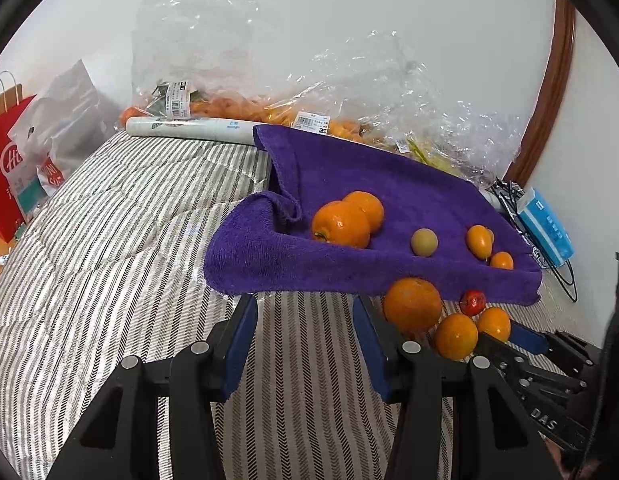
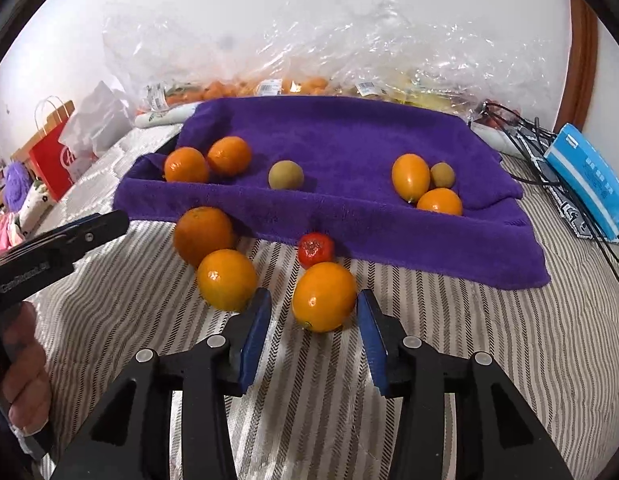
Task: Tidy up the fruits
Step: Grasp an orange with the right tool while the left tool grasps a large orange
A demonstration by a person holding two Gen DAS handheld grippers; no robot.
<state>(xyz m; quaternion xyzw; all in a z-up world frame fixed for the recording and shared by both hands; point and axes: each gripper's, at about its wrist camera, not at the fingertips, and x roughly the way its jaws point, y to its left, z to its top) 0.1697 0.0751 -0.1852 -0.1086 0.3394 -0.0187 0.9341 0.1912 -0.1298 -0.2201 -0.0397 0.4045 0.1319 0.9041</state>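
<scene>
Orange fruit [image 2: 324,297] between open right gripper [image 2: 314,320]

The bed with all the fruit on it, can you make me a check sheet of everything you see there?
Surface: grey-and-white striped quilt, rumpled.
Job's things: six fruits on the purple terry towel; four off it, a big orange, a glossy orange, a small red fruit and a round orange citrus.
Clutter: clear plastic produce bags, blue tissue pack, red paper bag.
Grippers: right gripper open, fingers either side of the round orange citrus; left gripper open, empty.
Cables: black cords beside the tissue pack.
Surroundings: white wall, brown wooden trim.
</scene>
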